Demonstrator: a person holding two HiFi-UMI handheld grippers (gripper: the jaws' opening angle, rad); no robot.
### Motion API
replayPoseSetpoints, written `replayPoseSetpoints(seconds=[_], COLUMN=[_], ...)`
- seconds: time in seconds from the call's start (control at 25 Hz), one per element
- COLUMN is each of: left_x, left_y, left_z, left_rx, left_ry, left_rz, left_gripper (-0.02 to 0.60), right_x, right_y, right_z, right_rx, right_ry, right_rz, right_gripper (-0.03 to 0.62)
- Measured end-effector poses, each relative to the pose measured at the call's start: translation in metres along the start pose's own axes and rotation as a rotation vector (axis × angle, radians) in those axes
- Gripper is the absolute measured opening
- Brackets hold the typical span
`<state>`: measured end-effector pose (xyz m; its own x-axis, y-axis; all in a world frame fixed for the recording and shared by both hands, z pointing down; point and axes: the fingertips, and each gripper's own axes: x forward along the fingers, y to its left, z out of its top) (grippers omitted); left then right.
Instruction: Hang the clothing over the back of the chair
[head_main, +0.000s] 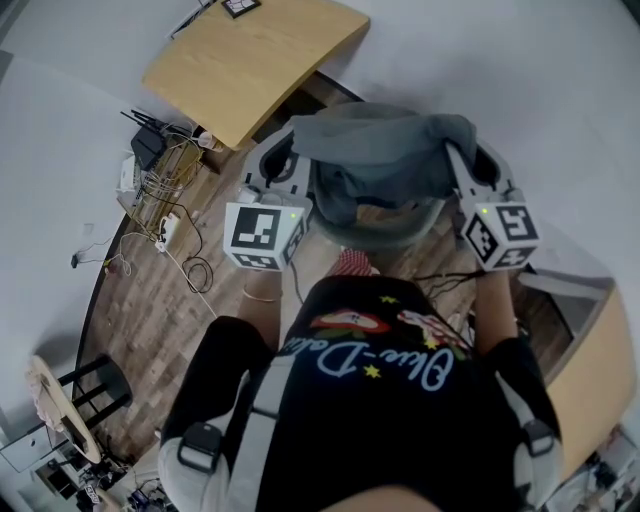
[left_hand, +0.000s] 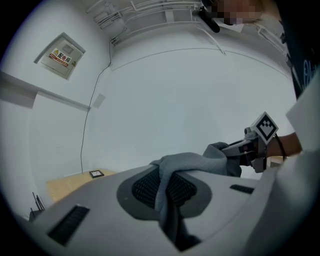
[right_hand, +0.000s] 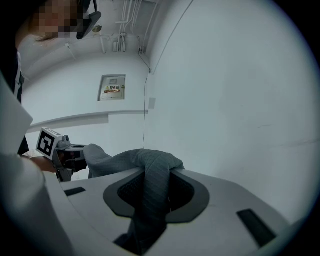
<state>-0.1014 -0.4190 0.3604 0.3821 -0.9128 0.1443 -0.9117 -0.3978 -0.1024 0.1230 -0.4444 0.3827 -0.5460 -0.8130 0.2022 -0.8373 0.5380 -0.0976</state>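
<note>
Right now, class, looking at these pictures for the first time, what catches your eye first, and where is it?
The grey fabric garment stands out first, stretched across the head view's centre between the left gripper and the right gripper, each shut on a bunched end. Next come the light wooden table at top left and the tangle of black and white cables on the wood floor at left.

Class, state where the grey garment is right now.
Head view, centre: the grey garment stretches between the left gripper and right gripper, beside the wooden table.
</note>
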Motion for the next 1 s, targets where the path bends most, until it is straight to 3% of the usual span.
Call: replayPoseSetpoints(seconds=[0.36,1.0], left_x=[-0.044,-0.097], left_y=[-0.040,-0.070], left_z=[-0.034,-0.083], left_rx=[-0.018,-0.014], left_ry=[0.111,0.144], left_rz=[0.008,0.025], left_gripper=[0.023,0.023], right_x=[-0.051,-0.103], right_y=[0.010,0.036], right_z=[-0.040,-0.091], right_rx=[0.013,0.009], right_ry=[0.067,0.098], right_rz=[0.028,0.061], right_gripper=[0.089,0.091])
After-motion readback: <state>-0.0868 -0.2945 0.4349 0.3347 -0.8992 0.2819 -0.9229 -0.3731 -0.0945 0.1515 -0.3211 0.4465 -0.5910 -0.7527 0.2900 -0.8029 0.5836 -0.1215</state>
